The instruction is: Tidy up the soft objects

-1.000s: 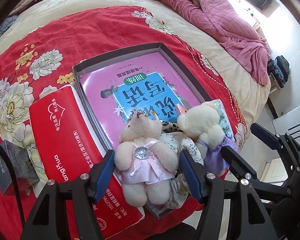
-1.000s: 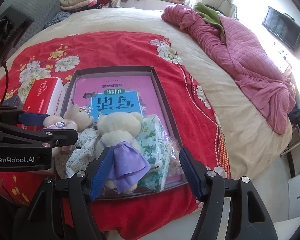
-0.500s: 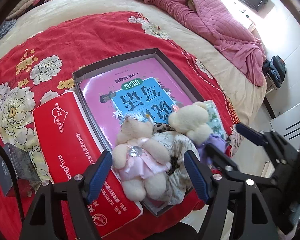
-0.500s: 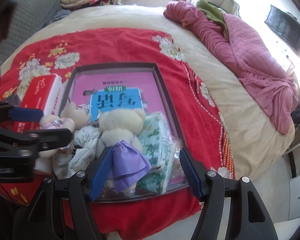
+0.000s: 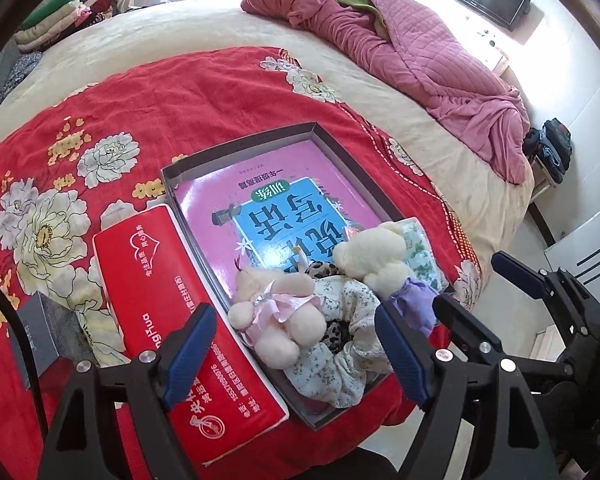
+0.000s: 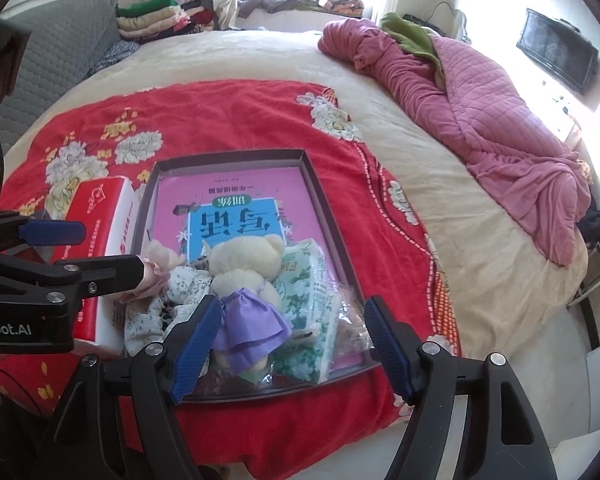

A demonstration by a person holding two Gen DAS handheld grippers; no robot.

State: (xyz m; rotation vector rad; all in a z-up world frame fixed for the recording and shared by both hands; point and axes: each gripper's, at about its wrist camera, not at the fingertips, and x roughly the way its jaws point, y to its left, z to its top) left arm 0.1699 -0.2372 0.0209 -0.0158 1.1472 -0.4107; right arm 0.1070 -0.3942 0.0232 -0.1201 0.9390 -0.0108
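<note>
Soft toys sit at the near end of the grey tray (image 5: 236,146) on the bed: pink-dress bear (image 5: 278,312) on the near left, purple-dress bear (image 6: 246,276) just right of it, floral scrunchie (image 5: 332,356) bunched between and under them, all lying on the pink book (image 5: 268,200). Floral tissue pack (image 6: 308,300) is wedged against the tray's right wall. Red tissue box (image 5: 172,312) lies outside, touching the tray's left wall. Left tool (image 5: 296,354) has let go of the pink bear: its jaws were close around it a second ago, now they are opening wide with the bear loose between and below them. Right tool (image 6: 292,346) is also opening, straddling the purple bear without pressing it. Both have lifted slightly. Reads as release done, both bears placed; red box probably next.
</note>
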